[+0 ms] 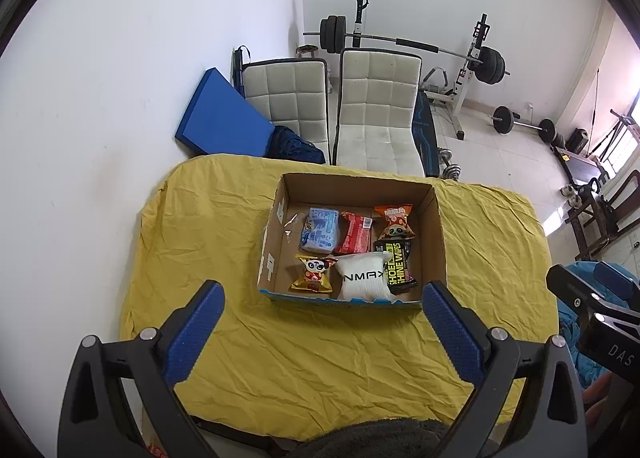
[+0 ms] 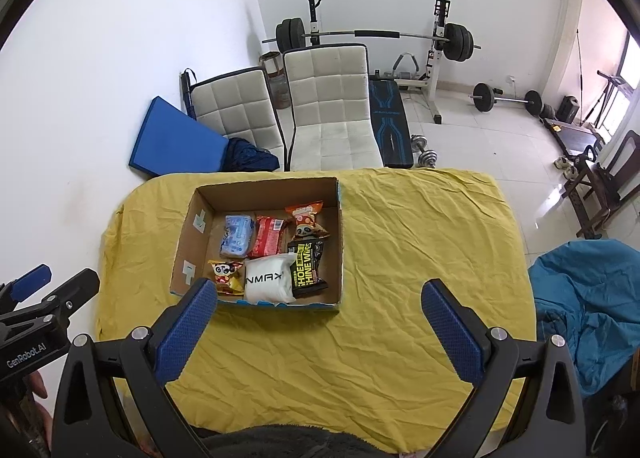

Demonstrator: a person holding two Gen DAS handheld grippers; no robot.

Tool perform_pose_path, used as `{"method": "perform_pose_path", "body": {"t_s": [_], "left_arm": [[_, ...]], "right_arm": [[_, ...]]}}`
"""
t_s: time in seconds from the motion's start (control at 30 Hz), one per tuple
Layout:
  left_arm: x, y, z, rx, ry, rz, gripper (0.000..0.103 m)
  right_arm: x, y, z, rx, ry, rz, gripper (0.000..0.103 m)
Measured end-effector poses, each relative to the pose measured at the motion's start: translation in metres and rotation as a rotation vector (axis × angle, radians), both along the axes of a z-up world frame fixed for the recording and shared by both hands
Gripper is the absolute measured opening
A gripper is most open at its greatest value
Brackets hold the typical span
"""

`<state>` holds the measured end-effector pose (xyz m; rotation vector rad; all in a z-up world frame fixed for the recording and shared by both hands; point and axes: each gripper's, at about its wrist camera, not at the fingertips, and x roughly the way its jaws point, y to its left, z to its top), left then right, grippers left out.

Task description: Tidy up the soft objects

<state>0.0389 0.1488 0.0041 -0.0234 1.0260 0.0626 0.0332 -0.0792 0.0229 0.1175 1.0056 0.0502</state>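
Observation:
An open cardboard box [image 1: 434,234] [image 2: 339,226] stands on the yellow cloth [image 1: 208,218] [image 2: 420,226]. Inside lie a blue pack [image 1: 320,229] [image 2: 237,236], a red pack [image 1: 354,233] [image 2: 269,236], an orange snack bag [image 1: 395,221] [image 2: 306,220], a black shoe-wipes pack [image 1: 397,260] [image 2: 308,264], a white pouch [image 1: 363,277] [image 2: 266,280] and a small yellow snack bag [image 1: 314,273] [image 2: 228,276]. My left gripper [image 1: 323,300] is open and empty, held above the near side of the box. My right gripper [image 2: 320,298] is open and empty, near the box's front right corner.
Two white padded chairs [image 1: 376,110] [image 2: 332,98] and a blue mat [image 1: 216,110] stand behind the table. A barbell rack [image 2: 436,38] and weights fill the far floor. A blue cloth heap [image 2: 588,298] lies to the right of the table.

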Motion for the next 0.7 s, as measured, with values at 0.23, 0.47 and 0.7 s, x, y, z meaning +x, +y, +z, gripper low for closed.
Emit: {"method": "perform_pose_path", "body": {"t_s": [0.23, 0.47, 0.7], "left_arm": [[0.0000, -0.0007, 0.0009, -0.003, 0.001, -0.004, 0.101], [0.0023, -0.0025, 0.0058, -0.007, -0.003, -0.010, 0.101], [0.0053, -0.0014, 0.0083, -0.011, -0.006, -0.003, 0.101]], "right_arm": [[-0.0012, -0.0008, 0.0025, 0.000, -0.004, -0.003, 0.103], [-0.0013, -0.0021, 0.0050, 0.000, -0.013, -0.010, 0.103], [-0.0014, -0.0029, 0.0095, -0.003, -0.021, -0.027, 0.103]]}}
